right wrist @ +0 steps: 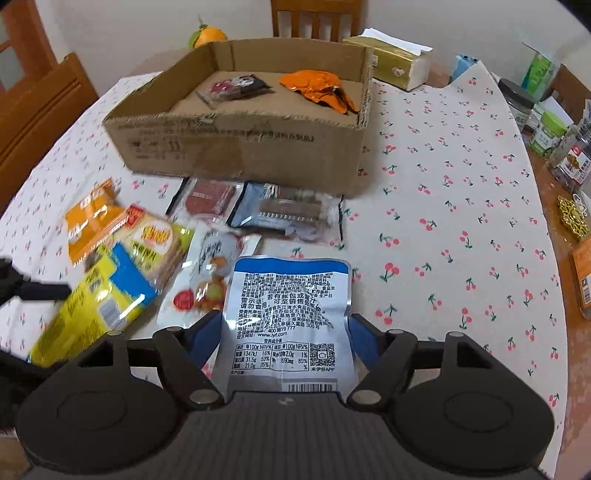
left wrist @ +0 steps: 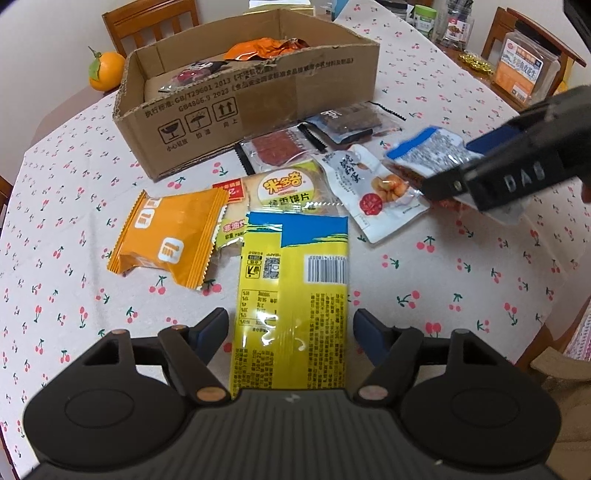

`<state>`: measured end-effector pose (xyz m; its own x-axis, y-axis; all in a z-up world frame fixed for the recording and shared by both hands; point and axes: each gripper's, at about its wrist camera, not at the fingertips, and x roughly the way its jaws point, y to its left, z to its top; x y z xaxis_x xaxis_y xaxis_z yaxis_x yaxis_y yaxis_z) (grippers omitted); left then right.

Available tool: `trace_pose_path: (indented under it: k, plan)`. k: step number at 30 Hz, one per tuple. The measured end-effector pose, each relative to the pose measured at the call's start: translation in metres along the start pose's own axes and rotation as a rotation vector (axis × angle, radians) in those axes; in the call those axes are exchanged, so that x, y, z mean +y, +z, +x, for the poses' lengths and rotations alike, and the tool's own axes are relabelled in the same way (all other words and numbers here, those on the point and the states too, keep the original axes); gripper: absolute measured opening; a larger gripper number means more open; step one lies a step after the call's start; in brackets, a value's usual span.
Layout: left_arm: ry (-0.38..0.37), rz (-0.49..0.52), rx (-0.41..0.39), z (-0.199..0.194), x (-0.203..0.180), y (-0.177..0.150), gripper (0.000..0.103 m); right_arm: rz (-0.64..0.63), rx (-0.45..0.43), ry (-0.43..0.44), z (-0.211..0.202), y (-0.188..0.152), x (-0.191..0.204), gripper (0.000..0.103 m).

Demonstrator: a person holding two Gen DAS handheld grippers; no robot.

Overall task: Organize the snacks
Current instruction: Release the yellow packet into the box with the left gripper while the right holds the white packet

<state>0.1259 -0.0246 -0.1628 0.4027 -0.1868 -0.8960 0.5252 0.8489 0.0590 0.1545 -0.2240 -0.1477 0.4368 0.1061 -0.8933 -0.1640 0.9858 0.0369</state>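
Observation:
My left gripper is shut on a yellow and blue snack pack, held above the table. My right gripper is shut on a silver and blue pouch, lifted over the table; it also shows in the left wrist view. A cardboard box stands beyond, holding a dark packet and an orange packet. Loose on the cloth lie an orange packet, a yellow-green cracker pack, a white nut pouch and two clear meat packs.
The table has a cherry-print cloth. An orange fruit sits behind the box. A tissue box is at the back. Jars and packets line the right edge. Wooden chairs surround the table.

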Motion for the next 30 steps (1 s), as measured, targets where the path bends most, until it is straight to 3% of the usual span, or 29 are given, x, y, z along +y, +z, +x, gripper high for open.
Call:
trace_pose_path:
  k: [3, 10, 19, 30]
  plan:
    - [-0.001, -0.002, 0.008, 0.002, -0.001, 0.001, 0.066, -0.018, 0.009, -0.014, 0.003, -0.006, 0.001, 0.078]
    - [-0.006, -0.016, 0.010, 0.002, 0.001, 0.000, 0.059, -0.008, 0.024, -0.006, 0.006, -0.010, -0.003, 0.079]
    - [-0.006, -0.017, 0.007, -0.005, 0.002, 0.002, 0.057, -0.007, 0.059, 0.011, 0.010, -0.009, -0.006, 0.082]
    - [-0.056, -0.011, 0.015, -0.031, 0.010, 0.015, 0.057, -0.018, 0.036, 0.013, -0.007, -0.005, -0.010, 0.079]
